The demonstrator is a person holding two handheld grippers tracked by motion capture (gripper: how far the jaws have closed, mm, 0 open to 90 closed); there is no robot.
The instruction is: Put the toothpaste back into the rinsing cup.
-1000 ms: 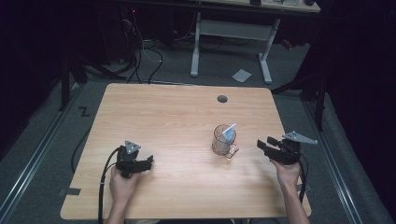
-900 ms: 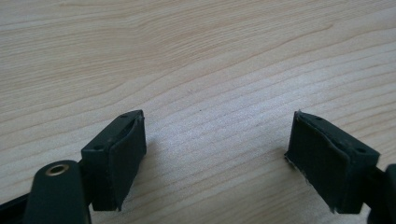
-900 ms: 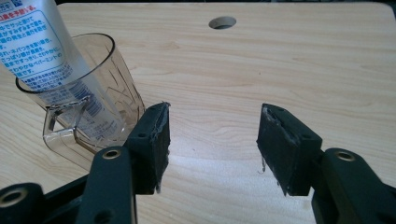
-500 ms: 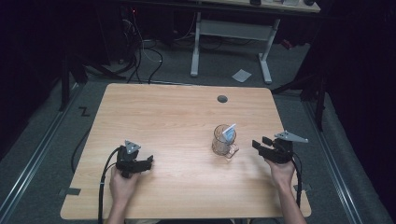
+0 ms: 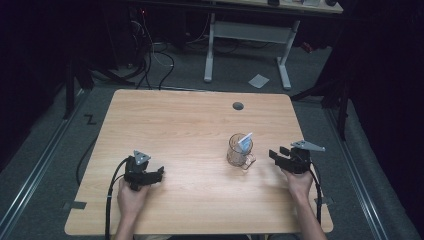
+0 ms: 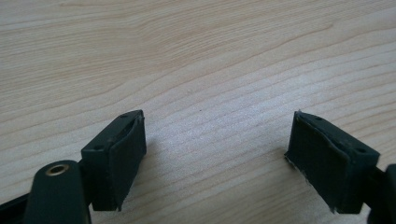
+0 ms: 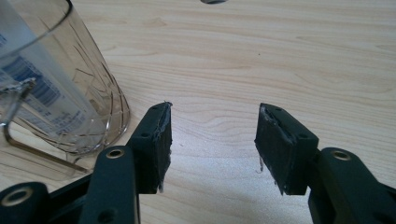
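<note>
My right tool, jaws half apart and just closing with nothing between them, sits just right of the clear plastic handled measuring cup standing upright on the pale wooden counter; its handle points toward me. The left tool rests wide open and empty, well apart. The blue-and-white packet inside is hard to read.

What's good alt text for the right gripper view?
The right gripper sits low over a light wooden table, its two black jaws open with bare wood between them. A clear plastic mug with a handle stands just beyond the jaw on the picture's left, holding a white packet printed in blue.
</note>
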